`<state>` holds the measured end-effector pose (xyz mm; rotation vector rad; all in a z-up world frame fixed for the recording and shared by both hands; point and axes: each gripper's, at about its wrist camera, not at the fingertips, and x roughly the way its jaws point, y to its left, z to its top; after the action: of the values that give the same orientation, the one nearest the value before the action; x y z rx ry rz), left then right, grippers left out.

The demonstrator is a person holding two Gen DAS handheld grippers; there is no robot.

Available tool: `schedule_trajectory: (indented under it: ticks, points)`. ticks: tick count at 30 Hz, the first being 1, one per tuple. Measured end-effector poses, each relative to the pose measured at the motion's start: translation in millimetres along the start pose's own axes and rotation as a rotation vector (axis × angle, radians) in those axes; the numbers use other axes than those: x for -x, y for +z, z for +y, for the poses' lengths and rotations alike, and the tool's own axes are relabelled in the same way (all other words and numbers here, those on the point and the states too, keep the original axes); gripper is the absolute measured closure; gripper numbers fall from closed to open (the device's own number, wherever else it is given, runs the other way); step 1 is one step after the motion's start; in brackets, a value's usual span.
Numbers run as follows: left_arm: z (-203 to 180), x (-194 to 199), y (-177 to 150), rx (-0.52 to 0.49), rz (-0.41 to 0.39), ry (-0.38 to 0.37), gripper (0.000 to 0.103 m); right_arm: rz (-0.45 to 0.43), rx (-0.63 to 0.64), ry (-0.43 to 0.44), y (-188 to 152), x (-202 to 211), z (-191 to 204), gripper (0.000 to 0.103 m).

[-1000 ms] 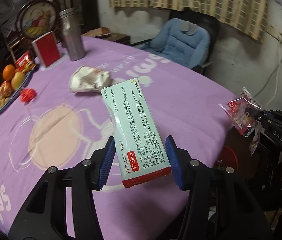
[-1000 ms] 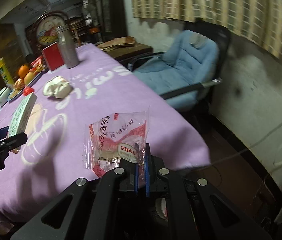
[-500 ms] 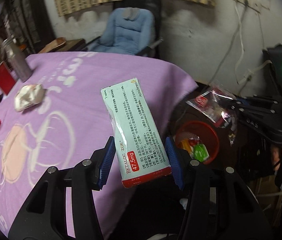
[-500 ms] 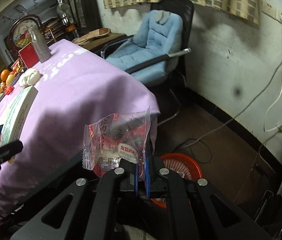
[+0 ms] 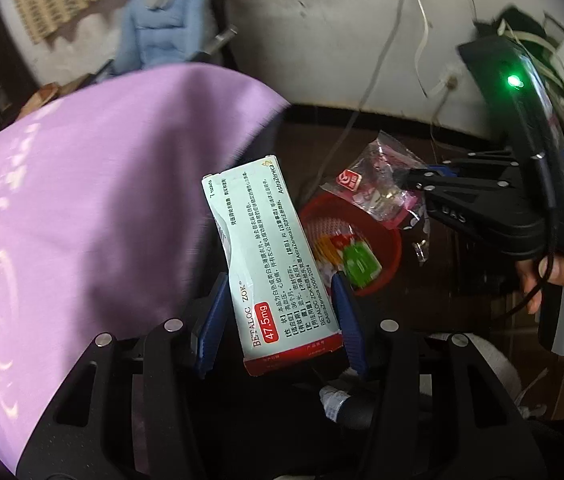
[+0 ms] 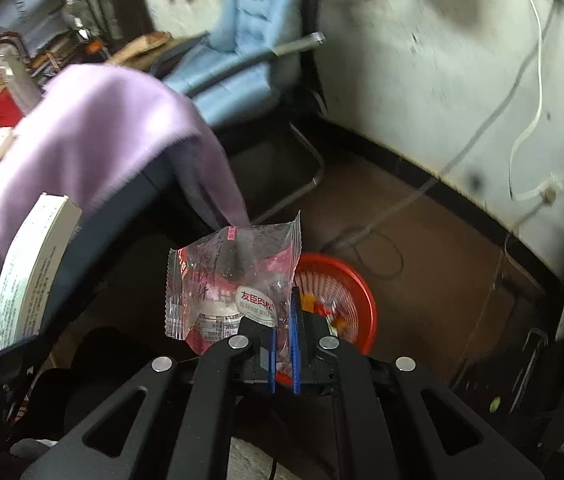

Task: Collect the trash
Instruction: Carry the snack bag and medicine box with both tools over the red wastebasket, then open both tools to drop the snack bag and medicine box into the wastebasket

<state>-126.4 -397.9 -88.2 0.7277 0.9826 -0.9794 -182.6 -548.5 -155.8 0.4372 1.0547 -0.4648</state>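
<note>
Since both loads are bound for the bin, the left gripper clamps the box and the right gripper pinches the wrapper above it.

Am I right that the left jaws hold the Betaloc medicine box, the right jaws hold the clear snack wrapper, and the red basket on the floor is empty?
Not quite: the red basket is not empty. The left wrist view shows green, orange and white wrappers already lying inside it. The rest holds: the left gripper grips the Betaloc medicine box, and the right gripper pinches the clear snack wrapper.
</note>
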Motion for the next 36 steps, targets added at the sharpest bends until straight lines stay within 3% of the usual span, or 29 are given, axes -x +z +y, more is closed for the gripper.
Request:
schedule_trajectory:
  ticks: [5, 15, 18, 23, 28, 36]
  points:
    - [-21, -44, 8, -0.072, 0.078, -0.023, 0.052, 0.084, -0.066, -0.024, -12, -36, -25, 0.097]
    - [-29, -128, 17, -0.092, 0.193, -0.069, 0.052, 0.213, -0.160, -0.074, -38, -93, -58, 0.097]
    - [-31, -156, 17, -0.116, 0.233, -0.053, 0.052, 0.234, -0.197, -0.078, -43, -110, -67, 0.097]
    - [-28, -193, 27, -0.067, 0.289, -0.113, 0.052, 0.276, -0.288, -0.043, -49, -141, -85, 0.096]
    - [-30, -217, 42, -0.013, 0.347, -0.150, 0.052, 0.300, -0.331, -0.026, -49, -159, -94, 0.096]
    - [-43, -228, 50, -0.025, 0.354, -0.144, 0.050, 0.299, -0.376, -0.024, -47, -164, -102, 0.094]
